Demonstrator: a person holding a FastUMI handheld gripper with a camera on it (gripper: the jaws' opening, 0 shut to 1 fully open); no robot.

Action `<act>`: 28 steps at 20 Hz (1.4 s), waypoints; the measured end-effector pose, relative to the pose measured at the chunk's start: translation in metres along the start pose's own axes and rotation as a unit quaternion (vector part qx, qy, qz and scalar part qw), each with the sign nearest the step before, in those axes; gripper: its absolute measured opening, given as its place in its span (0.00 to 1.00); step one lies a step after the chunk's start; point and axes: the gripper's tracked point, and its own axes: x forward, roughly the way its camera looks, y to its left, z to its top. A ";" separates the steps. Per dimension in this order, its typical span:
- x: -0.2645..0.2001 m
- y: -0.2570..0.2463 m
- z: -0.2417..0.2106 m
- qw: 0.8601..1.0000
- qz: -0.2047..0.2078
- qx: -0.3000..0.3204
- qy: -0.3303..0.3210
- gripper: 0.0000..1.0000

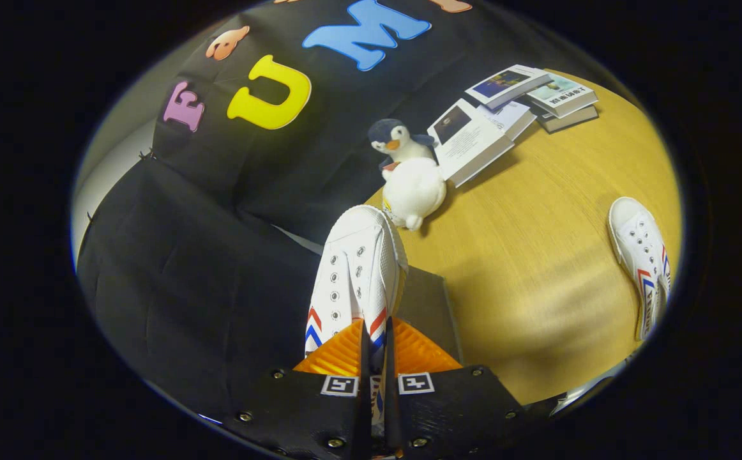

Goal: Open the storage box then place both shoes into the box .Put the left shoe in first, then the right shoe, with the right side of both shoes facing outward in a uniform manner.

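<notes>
Shoe (356,268) in claw (376,348), above wood tabletop (537,255).

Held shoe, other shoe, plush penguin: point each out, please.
held shoe (352,268): gripper view, laced upper, gripper (376,358) shut on its heel.
other shoe (639,246): gripper view, laced upper, lying on table.
plush penguin (414,185): gripper view, white belly.

Camera mount: on the claw (376,358), looking forward along its two fingers.
Facing: tilted down across the worktop (537,268) toward the booth wall.
Nearness: very close to the held shoe (355,268); books (505,115) lie well beyond.
</notes>
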 end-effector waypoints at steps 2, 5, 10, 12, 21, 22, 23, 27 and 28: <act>0.013 0.013 -0.009 1.000 0.001 -0.010 0.007 0.08; 0.033 0.028 -0.027 0.999 -0.003 -0.027 0.019 0.08; 0.068 0.040 -0.049 0.997 -0.026 -0.056 0.035 0.08; 0.079 0.042 -0.059 0.996 -0.037 -0.065 0.043 0.08; 0.118 0.027 -0.098 0.986 -0.106 -0.103 0.076 0.08; 0.121 0.026 -0.101 0.985 -0.111 -0.105 0.079 0.08; 0.122 0.025 -0.103 0.984 -0.115 -0.108 0.082 0.09; 0.123 0.027 -0.108 0.986 -0.097 -0.116 0.075 0.18; 0.120 0.032 -0.102 0.987 -0.085 -0.117 0.070 0.32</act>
